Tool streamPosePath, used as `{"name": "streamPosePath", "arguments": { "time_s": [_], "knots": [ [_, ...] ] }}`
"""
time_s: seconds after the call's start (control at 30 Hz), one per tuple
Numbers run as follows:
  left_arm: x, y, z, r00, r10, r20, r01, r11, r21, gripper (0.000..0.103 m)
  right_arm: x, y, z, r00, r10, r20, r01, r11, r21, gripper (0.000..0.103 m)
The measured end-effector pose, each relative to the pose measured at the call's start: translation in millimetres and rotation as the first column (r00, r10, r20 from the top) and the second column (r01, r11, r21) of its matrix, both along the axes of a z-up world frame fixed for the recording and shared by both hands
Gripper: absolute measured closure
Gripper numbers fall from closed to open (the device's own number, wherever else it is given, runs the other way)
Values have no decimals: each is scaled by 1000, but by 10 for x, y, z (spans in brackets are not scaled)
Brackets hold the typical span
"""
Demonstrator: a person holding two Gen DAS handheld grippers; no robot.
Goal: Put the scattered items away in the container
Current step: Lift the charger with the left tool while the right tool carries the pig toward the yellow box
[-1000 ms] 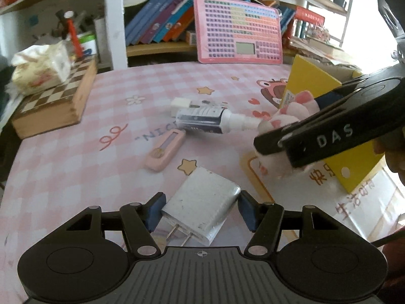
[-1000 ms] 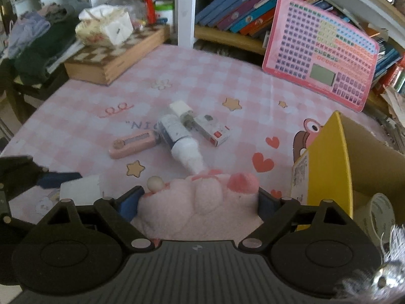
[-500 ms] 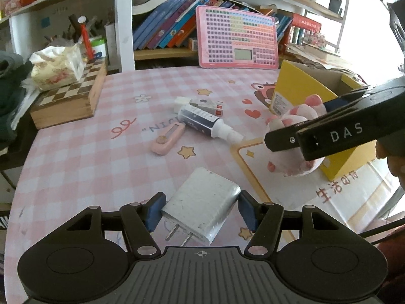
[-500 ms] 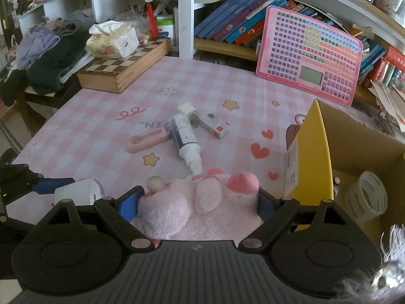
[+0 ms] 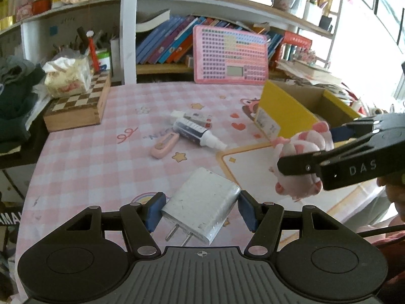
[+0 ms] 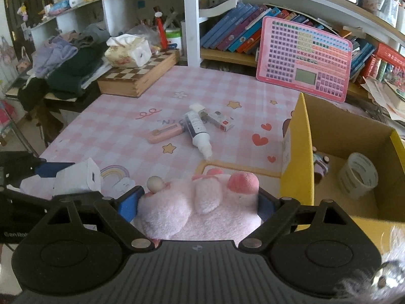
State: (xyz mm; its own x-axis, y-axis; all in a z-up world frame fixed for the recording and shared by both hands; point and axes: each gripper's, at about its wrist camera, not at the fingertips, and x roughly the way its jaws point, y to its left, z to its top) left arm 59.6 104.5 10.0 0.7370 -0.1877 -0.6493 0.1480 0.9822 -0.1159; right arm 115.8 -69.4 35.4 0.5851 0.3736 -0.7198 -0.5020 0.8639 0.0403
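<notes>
A: What does the left gripper [image 5: 200,211] carry?

B: A white wall charger [image 5: 202,210], prongs toward the camera, clamped between the blue pads and held clear above the pink checked tablecloth [image 5: 83,162].

A: And the right gripper [image 6: 197,202]?

B: Jaws spread wide around a pink plush toy [image 6: 197,202], pressed on both sides, just beside the yellow cardboard box [image 6: 298,152].

A: What lies in the box?

B: A roll of tape [image 6: 360,174], near its right wall.

A: Anything on the table?

B: A white spray bottle [image 6: 198,133], a pink utility knife [image 6: 165,133] touching it, and a small red-and-white carton [image 6: 221,121] lie clustered mid-table, well apart from both grippers.
</notes>
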Motion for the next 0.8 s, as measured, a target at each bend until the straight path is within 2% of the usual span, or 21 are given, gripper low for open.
{"name": "streamPosePath", "arguments": {
  "time_s": [0.3, 0.5, 0.8],
  "knots": [
    [-277, -52, 91, 999, -36, 12, 36, 999, -5, 41, -424, -71, 62, 999, 4, 46, -5, 1000, 16, 14],
    [-411, -2, 141, 999, -34, 0, 34, 995, -90, 41, -617, -116, 73, 999, 1, 53, -3, 1000, 27, 14],
    [-577, -23, 161, 999, -49, 2, 49, 993, -105, 41, -892, -228, 30, 997, -57, 49, 55, 998, 40, 14]
  ]
}}
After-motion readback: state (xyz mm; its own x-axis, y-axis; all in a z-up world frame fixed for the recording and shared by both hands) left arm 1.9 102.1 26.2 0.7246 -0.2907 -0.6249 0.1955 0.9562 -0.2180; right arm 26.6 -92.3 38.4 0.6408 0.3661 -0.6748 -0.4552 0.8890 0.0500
